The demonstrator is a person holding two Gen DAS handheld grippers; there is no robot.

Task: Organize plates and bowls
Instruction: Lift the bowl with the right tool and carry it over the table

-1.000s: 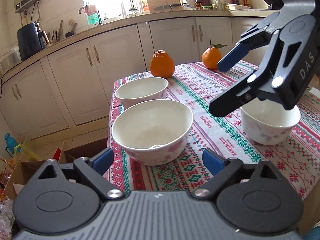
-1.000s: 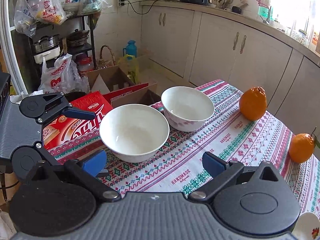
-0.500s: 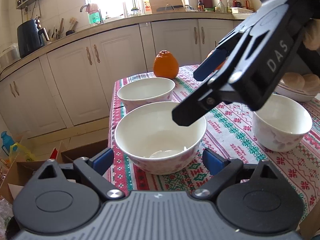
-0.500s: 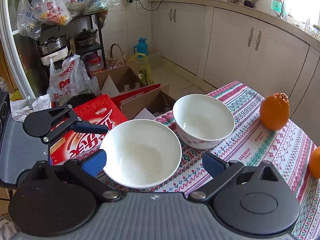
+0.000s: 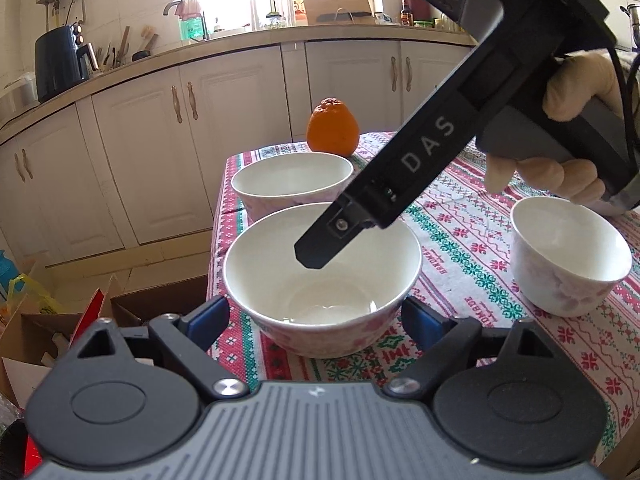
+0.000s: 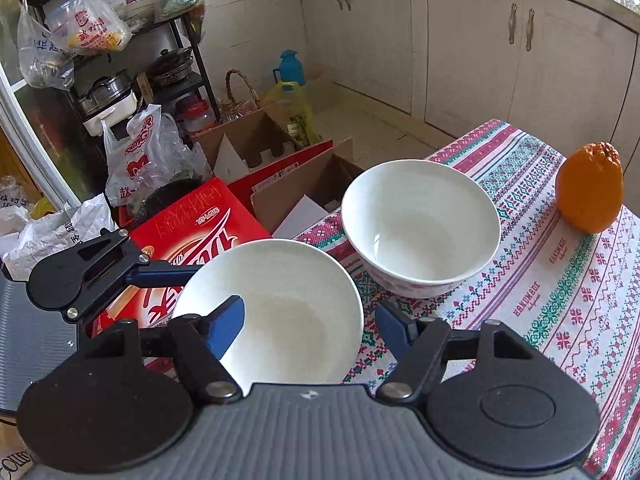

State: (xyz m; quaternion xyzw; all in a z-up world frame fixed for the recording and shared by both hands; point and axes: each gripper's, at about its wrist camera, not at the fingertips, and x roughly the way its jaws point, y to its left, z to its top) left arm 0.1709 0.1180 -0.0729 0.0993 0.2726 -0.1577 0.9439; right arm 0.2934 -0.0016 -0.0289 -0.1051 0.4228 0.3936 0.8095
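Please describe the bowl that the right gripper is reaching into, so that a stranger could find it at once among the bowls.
Start from the table's patterned cloth and go to the corner nearest the floor boxes. Two white bowls stand there in a row towards the orange. It is the nearer bowl, the one at the cloth's edge, with one finger of the right gripper inside its rim.

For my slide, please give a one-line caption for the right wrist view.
Open right claw straddles the near bowl's rim beside a second bowl.
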